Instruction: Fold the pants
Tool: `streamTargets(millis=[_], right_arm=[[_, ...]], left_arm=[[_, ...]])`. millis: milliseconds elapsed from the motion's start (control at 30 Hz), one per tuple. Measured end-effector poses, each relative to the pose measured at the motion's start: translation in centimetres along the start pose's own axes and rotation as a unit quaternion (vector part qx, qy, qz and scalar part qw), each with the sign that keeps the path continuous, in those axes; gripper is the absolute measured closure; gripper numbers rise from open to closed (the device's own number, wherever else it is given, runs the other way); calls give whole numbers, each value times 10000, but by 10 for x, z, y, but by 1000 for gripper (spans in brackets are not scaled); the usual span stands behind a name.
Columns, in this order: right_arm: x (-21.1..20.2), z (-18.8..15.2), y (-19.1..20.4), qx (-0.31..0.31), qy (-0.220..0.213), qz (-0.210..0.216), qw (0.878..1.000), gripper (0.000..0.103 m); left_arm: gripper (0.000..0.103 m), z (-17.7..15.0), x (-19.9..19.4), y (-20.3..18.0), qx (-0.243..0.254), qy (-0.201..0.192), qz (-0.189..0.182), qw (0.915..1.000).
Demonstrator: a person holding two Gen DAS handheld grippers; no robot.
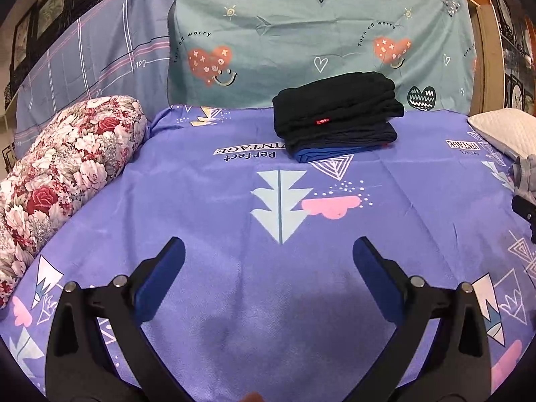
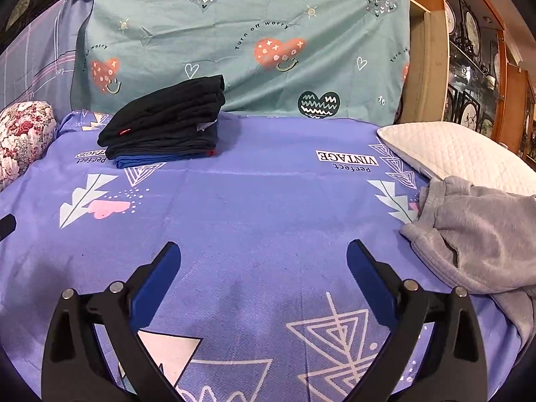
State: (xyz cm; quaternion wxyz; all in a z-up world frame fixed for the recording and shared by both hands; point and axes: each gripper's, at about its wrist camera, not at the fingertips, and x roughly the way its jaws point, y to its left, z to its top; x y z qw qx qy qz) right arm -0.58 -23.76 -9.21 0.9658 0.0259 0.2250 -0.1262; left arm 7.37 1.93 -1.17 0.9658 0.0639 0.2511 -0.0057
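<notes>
Grey fleece pants (image 2: 475, 238) lie crumpled at the right of the purple bed sheet (image 2: 254, 207), partly over a white pillow; in the left wrist view only an edge of the pants (image 1: 526, 177) shows at far right. My right gripper (image 2: 264, 258) is open and empty above the sheet, left of the grey pants. My left gripper (image 1: 268, 254) is open and empty over the sheet (image 1: 234, 201). A stack of folded dark pants (image 1: 335, 114) sits at the back of the bed, also in the right wrist view (image 2: 167, 124).
A floral bolster (image 1: 57, 167) lies along the left edge. A white quilted pillow (image 2: 459, 154) lies at the right. A teal heart-print sheet (image 1: 301, 40) hangs behind. A wooden display cabinet (image 2: 475, 67) stands at right.
</notes>
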Motion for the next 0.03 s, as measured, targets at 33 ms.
streamTargets(millis=[33], right_arm=[[0, 0, 0, 0, 3, 4, 10000, 3]], left_arm=[[2, 0, 0, -2, 41, -10, 14, 10000]])
